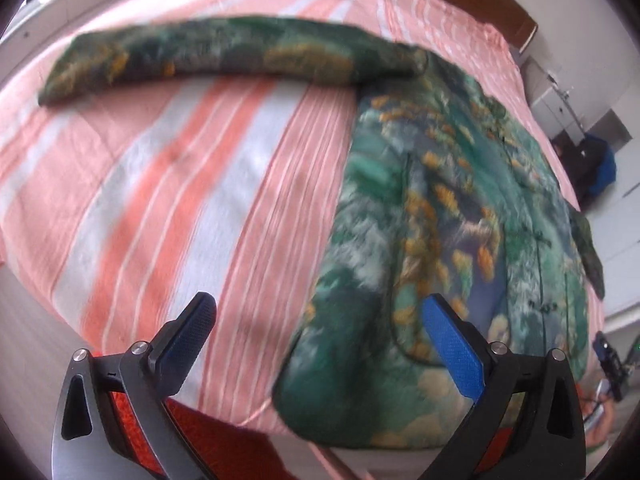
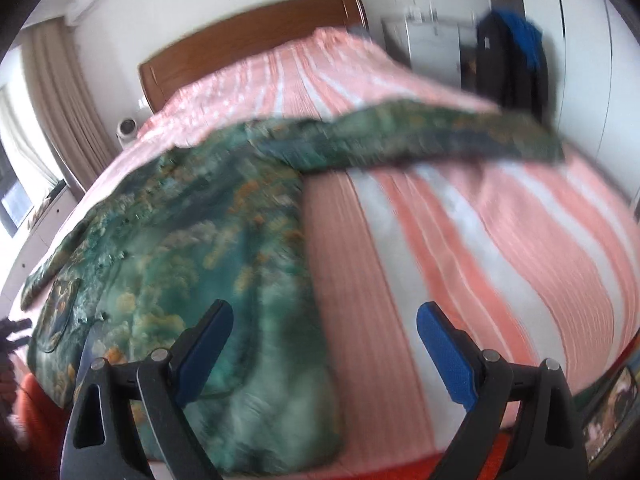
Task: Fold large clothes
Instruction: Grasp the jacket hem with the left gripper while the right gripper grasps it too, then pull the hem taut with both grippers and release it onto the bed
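A large green jacket with yellow and white print [image 1: 460, 216] lies flat on a bed with a pink and white striped cover [image 1: 168, 184]. One sleeve [image 1: 224, 56] stretches out sideways to the left. In the right wrist view the jacket body [image 2: 188, 248] is at the left and the other sleeve [image 2: 440, 140] stretches to the right. My left gripper [image 1: 318, 320] is open and empty above the jacket's hem and the bed's near edge. My right gripper [image 2: 324, 328] is open and empty above the jacket's right edge.
A wooden headboard [image 2: 248, 36] stands at the far end of the bed. Curtains [image 2: 60, 112] and a window are at the left. White cabinets and a dark bag with blue cloth [image 2: 512, 60] stand at the right. Red fabric [image 1: 208, 440] shows below the bed edge.
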`<state>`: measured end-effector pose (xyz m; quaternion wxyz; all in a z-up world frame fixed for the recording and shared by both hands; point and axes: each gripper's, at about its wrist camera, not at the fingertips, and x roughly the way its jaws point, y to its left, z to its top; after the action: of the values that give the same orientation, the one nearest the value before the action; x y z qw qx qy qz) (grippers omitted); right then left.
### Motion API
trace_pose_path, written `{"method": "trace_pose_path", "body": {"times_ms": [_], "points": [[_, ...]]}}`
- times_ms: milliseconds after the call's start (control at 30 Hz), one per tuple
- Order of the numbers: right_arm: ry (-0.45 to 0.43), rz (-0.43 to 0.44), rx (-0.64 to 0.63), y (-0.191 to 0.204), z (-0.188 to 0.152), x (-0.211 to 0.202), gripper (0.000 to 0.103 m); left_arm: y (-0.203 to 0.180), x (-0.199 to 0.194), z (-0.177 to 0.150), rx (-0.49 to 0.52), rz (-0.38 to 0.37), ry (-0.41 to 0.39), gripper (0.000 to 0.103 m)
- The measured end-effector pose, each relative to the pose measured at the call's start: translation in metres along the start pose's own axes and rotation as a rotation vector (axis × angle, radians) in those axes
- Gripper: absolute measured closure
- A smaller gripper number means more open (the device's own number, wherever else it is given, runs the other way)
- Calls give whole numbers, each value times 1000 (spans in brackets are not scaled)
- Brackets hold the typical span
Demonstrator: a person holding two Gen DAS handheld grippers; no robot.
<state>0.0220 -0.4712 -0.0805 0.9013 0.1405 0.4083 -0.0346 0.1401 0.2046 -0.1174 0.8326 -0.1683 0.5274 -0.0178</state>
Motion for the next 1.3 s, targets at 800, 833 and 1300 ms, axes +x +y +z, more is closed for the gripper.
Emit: {"method": "trace_pose_path", "body": {"times_ms": [800, 833, 1300], "points": [[275, 191, -123, 40, -15, -13, 88, -60, -26, -35, 275, -35, 65, 90], [280, 189, -124, 41, -17, -14, 88, -58, -20, -33, 281, -20, 72, 90], [225, 106, -6, 21, -28, 1, 34, -62, -35, -18, 254, 3, -74, 29]]}}
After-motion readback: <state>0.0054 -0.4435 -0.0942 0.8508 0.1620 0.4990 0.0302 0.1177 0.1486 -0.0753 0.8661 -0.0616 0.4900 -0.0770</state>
